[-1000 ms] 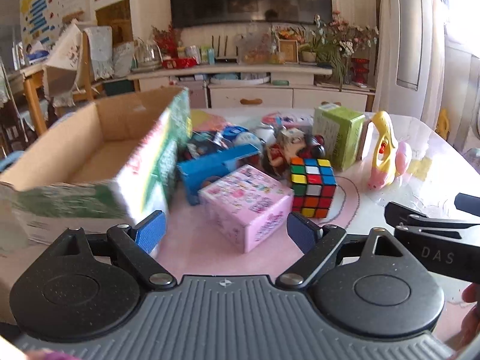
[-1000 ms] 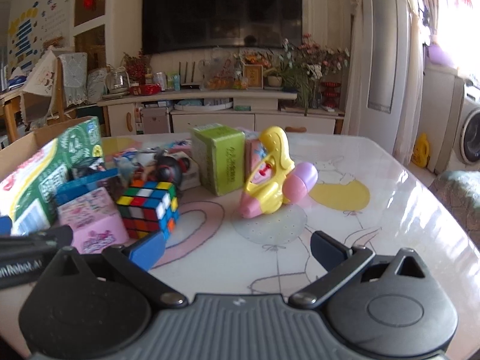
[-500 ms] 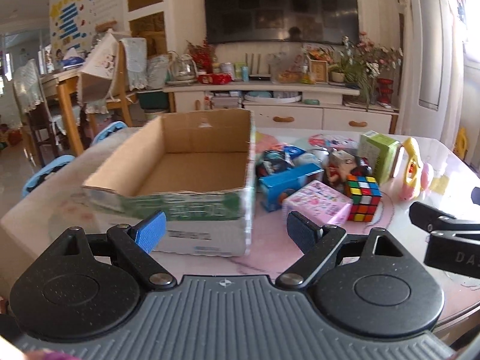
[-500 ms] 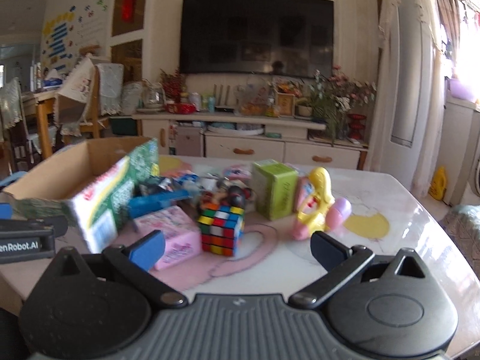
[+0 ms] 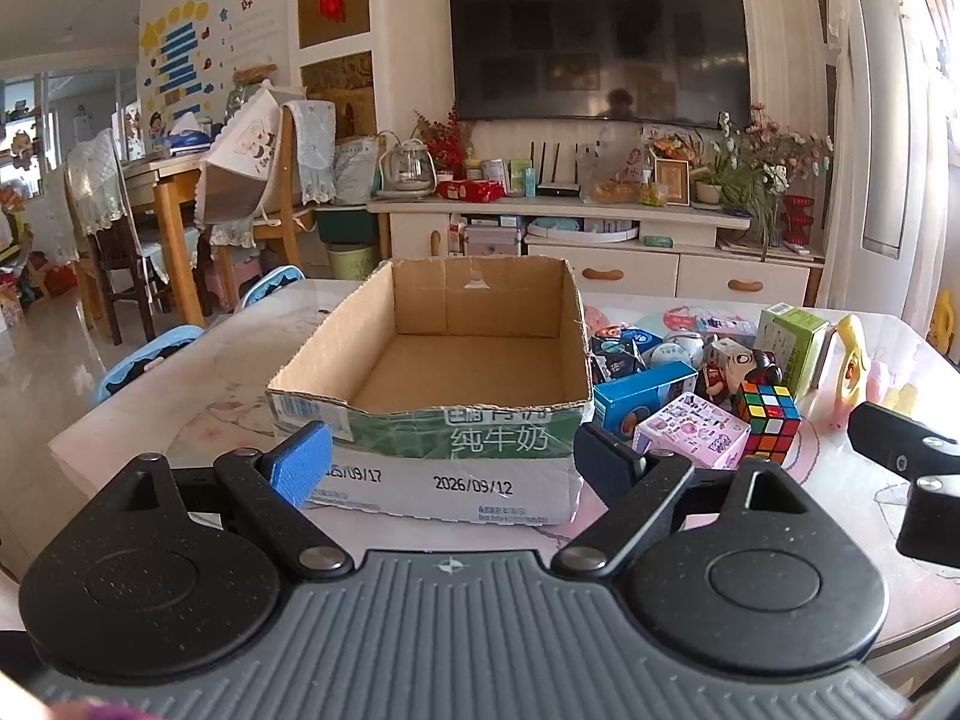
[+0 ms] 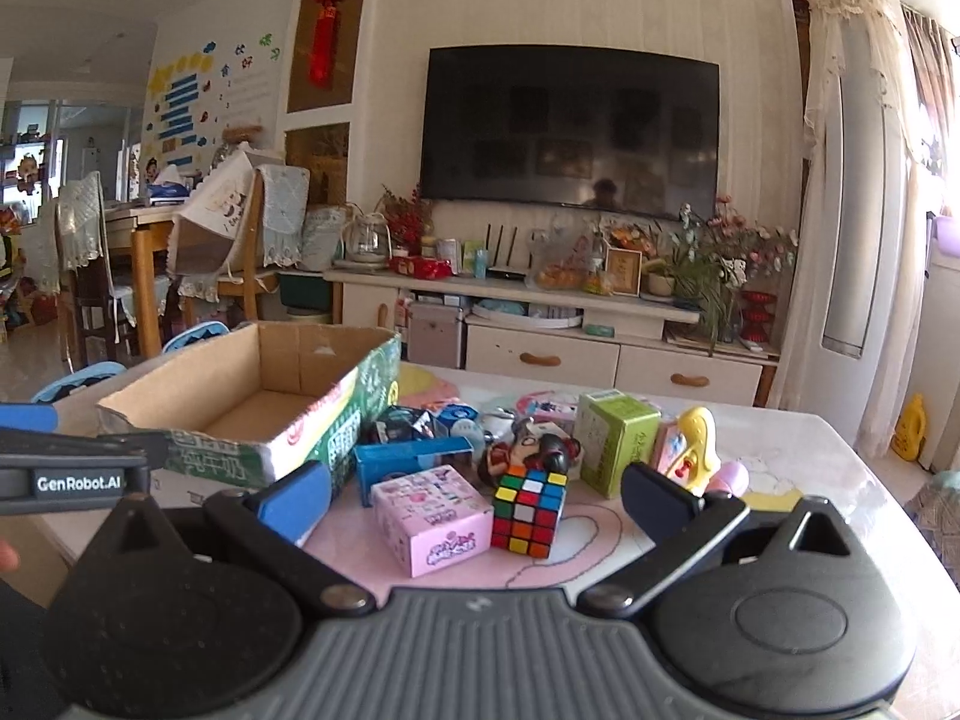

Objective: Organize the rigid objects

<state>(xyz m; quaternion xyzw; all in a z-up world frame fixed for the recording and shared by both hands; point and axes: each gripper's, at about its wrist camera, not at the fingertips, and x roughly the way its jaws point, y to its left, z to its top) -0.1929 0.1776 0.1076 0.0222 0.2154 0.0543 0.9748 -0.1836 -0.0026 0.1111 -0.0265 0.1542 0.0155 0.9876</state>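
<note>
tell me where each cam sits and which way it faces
Left wrist: on the left gripper, facing the empty box head-on; own open fingers show, right gripper at the edge.
Right wrist: on the right gripper, facing the cube and pink box; own open fingers show, left gripper at the left edge.
Shared: box, cube, pink box, TV.

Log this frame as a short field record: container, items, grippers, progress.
container: cardboard box, open top, nothing visible inside
items: pink box, Rubik's cube, blue box, green box, yellow toy, all on table beside the box
left gripper: open, holds nothing
right gripper: open, holds nothing
progress: nothing boxed yet
</note>
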